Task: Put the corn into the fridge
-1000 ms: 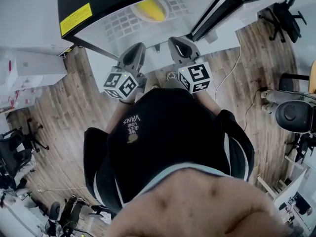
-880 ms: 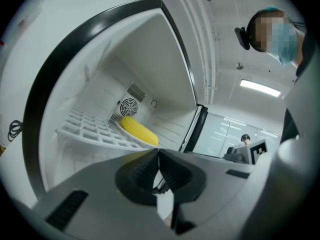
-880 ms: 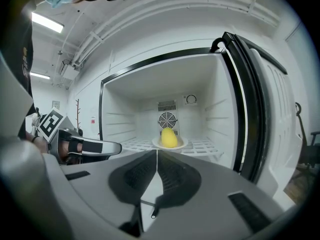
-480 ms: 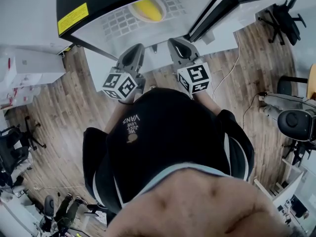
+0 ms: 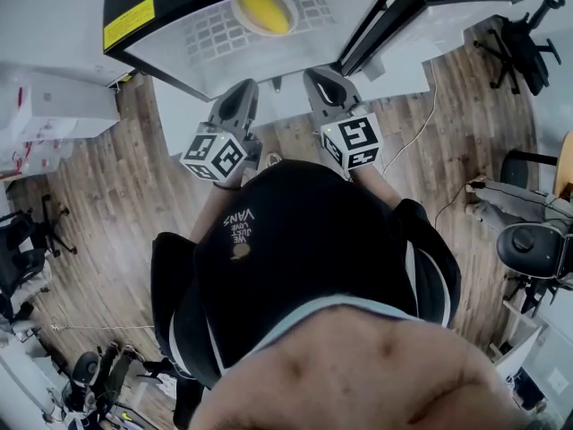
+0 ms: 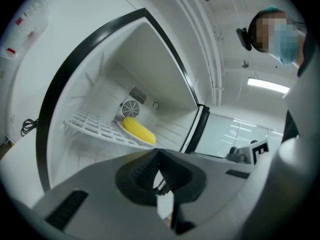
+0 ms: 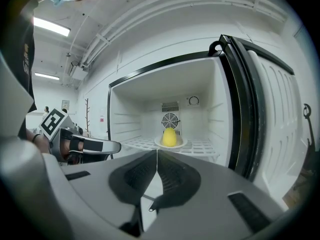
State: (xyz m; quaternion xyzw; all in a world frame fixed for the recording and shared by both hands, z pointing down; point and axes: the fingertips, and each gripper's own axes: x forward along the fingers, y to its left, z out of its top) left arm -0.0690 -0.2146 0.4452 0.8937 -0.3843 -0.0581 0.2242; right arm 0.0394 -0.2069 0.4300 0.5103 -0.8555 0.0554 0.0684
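Corn (image 7: 170, 137): one cob, on one plate (image 7: 183, 143), in fridge (image 7: 215, 109)

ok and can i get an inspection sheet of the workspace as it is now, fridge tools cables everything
surface: white wire shelf inside the open black-framed white fridge.
job's things: yellow corn cob lies on a white round plate on that shelf, in front of the round rear fan grille; black-edged fridge door stands open.
clutter: nothing seen in the fridge.
grippers: left tool and right tool both shut, empty, outside the fridge.
cables: white cable and black cable on the floor.
surroundings: wood-plank floor, black office chair.
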